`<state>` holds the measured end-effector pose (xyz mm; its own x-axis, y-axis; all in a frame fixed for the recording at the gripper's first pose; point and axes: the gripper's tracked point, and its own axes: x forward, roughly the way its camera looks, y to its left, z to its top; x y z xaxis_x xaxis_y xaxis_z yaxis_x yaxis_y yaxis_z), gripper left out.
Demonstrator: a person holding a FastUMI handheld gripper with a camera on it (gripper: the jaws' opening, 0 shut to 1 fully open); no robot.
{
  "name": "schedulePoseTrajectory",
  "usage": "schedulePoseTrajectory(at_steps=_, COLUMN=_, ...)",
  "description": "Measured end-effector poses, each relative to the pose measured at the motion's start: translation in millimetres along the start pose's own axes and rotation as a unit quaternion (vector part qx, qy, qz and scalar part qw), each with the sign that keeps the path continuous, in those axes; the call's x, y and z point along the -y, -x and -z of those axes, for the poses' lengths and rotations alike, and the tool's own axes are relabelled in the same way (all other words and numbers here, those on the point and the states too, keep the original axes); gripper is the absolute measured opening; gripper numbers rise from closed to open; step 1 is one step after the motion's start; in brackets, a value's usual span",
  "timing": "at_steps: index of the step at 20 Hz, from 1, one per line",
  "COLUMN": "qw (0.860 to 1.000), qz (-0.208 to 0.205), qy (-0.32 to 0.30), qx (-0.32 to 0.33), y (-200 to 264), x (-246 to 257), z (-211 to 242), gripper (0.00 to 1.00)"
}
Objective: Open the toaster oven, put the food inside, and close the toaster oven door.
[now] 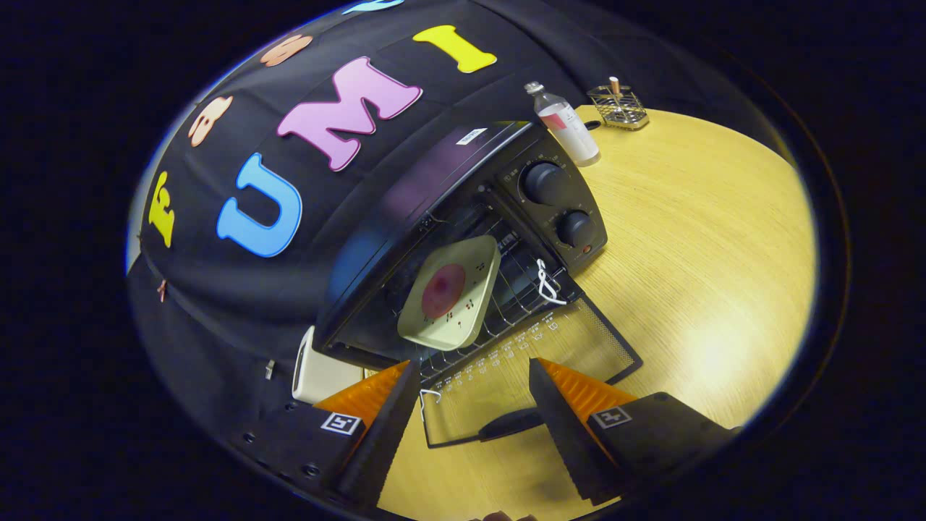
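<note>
Toaster oven: sits on the wooden table against the booth's cloth wall, tilted in this view because the gripper is held at an angle.
Door: folded fully down toward the fingers, its glass panel lying flat over the table and its dark handle at the near edge; it is open so the inside can be reached.
Food: a reddish round piece on a pale square plate, which rests on the wire rack inside the oven, apparently already placed.
Knobs: two dark dials on the panel beside the opening.
Gripper: fingers spread wide, holding nothing; the door handle lies between and just ahead of them, likely lined up for lifting the door.
Step in hand: judging by the plate inside and the door down, only the closing looks left.
Other things: a clear bottle and a small wire basket stand beyond the oven, well apart from the fingers; a pale box sits just beside the oven's other side.
Risk: the handle is thin and low, so a lift from below may slip.
</note>
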<state>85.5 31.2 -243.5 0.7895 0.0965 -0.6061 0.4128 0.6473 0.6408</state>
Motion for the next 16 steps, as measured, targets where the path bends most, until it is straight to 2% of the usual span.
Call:
schedulePoseTrajectory(at_steps=2, qw=1.0, qz=0.0, qy=0.023, qx=-0.011, y=12.4, x=3.0, z=4.3, gripper=0.99)
schedulePoseTrajectory(at_steps=7, qw=0.989, qz=0.026, qy=0.146, qx=-0.02, y=44.6, x=26.1, z=17.5, gripper=0.99)
schedulePoseTrajectory(at_steps=13, qw=0.955, qz=0.128, qy=0.263, qx=-0.054, y=54.7, x=79.2, z=76.6, gripper=0.99)
schedulePoseTrajectory(at_steps=16, qw=0.932, qz=0.148, qy=0.321, qx=-0.075, y=42.2, x=90.6, z=96.7, gripper=1.0)
